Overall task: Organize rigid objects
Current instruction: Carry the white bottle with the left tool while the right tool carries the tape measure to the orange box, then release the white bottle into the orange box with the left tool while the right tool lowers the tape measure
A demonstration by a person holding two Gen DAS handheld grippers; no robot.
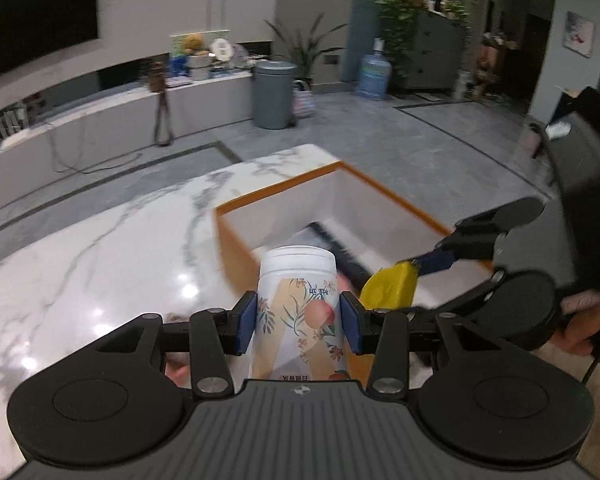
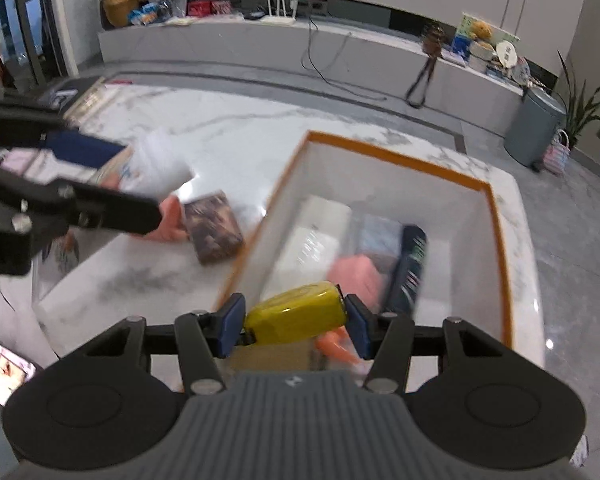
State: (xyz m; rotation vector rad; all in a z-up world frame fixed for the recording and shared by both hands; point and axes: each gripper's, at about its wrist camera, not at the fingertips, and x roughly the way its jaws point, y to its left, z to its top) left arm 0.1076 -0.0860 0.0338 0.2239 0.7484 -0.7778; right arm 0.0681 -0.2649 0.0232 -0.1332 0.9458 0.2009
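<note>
The orange-rimmed box [image 2: 496,216] holds a dark bottle [image 2: 410,268] and pink item [image 2: 356,274]; the left gripper [image 1: 298,322] clamps a floral canister [image 1: 296,312], the right gripper [image 2: 296,326] a yellow block [image 2: 296,314].

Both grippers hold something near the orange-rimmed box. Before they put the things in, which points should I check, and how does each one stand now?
1. Left gripper grips the floral white bottle: ok, both pads press its sides.
2. Right gripper grips the yellow object: ok, clamped between the pads.
3. Orange-rimmed box is open on top: ok.
4. Free room inside the box: cannot tell; a dark bottle, a pink item and a white box already lie there, blurred.
5. Grippers apart from each other: ok, a gap shows in the left wrist view.
6. Brown patterned box on the marble table: not ok, it lies outside the box.
</note>
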